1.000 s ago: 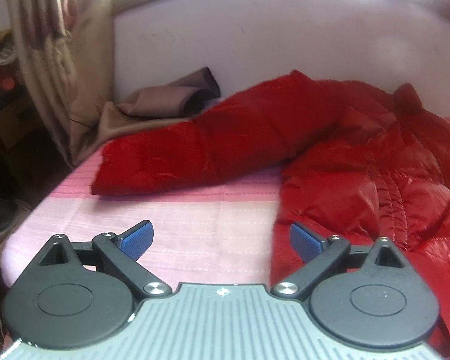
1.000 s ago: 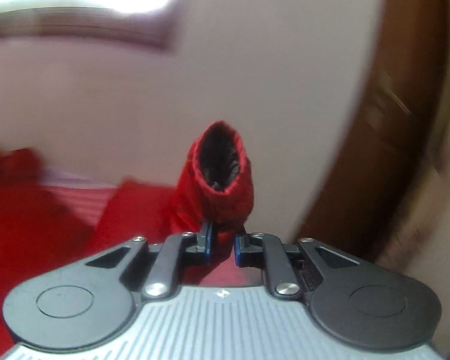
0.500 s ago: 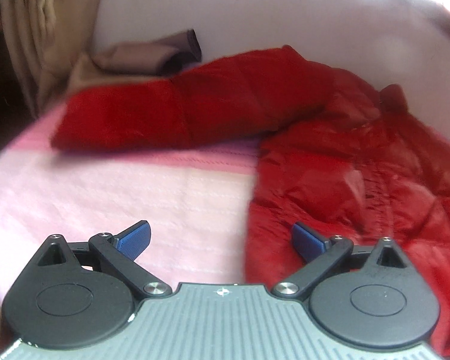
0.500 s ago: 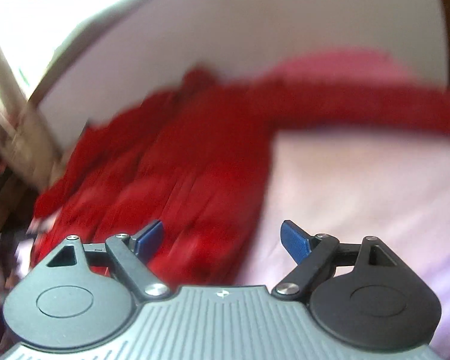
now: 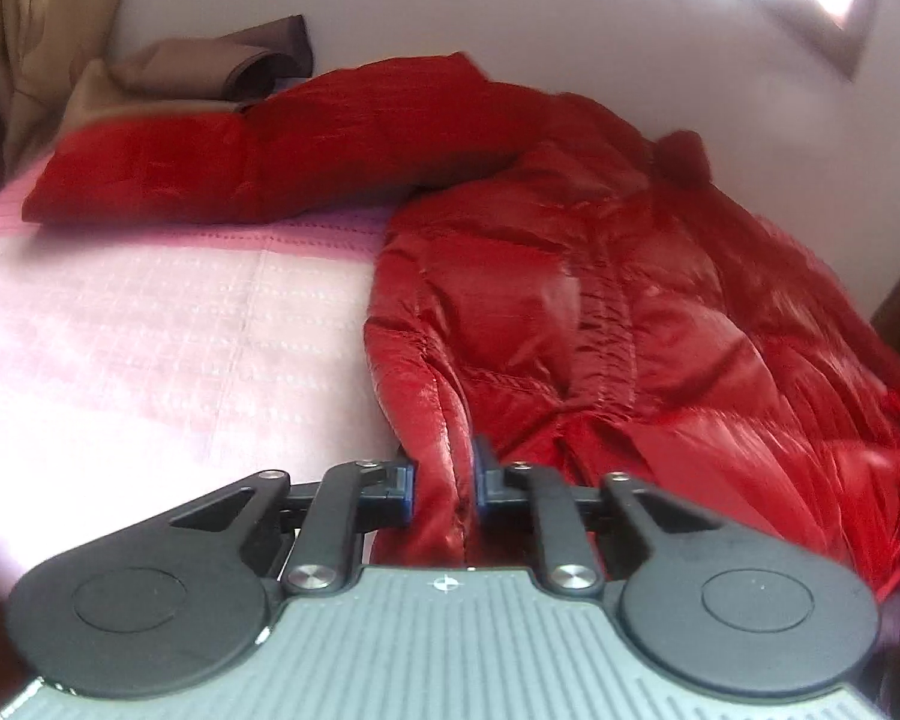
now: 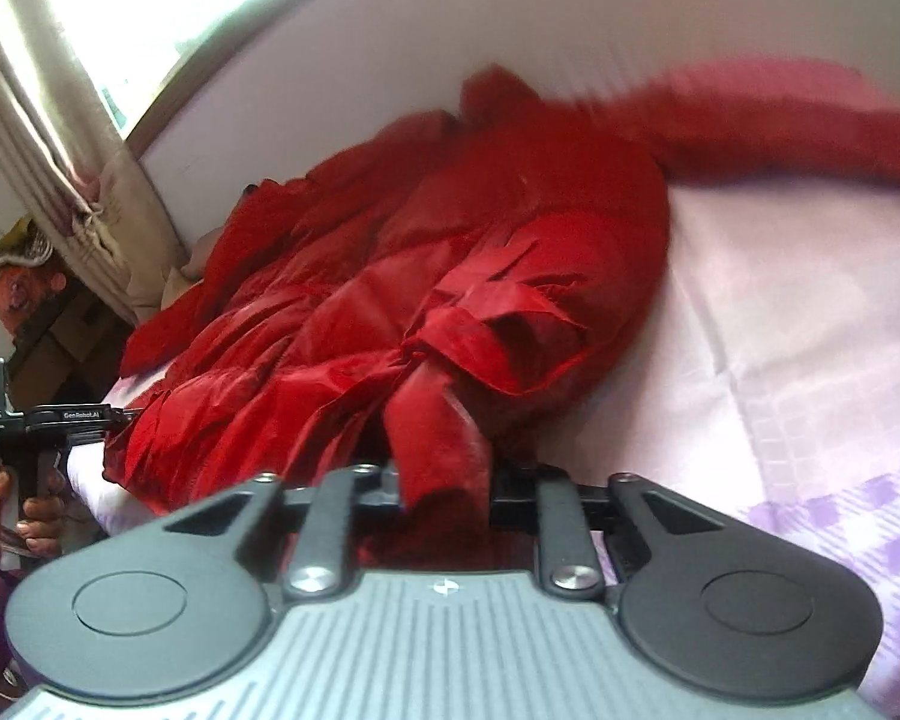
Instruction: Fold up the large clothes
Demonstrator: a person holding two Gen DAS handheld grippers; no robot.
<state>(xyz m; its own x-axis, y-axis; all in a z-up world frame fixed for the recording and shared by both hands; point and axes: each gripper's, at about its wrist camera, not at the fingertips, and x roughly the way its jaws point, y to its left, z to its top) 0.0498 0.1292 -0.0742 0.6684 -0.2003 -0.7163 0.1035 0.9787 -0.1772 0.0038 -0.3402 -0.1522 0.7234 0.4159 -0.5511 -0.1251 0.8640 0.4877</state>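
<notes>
Both grippers are at the near hem of the red jacket (image 5: 600, 276), which lies on the pink bed (image 5: 168, 324) with its length running away toward the wall. The left gripper (image 5: 444, 480) has just clamped the hem's left corner; the right gripper (image 6: 444, 480) pinches a bunched flap. From here, I'd judge the hem goes up toward the collar.

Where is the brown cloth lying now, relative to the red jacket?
In the left wrist view the brown cloth lies at the upper left, against the wall, just behind the outstretched sleeve of the red jacket and beside the beige curtain.
</notes>
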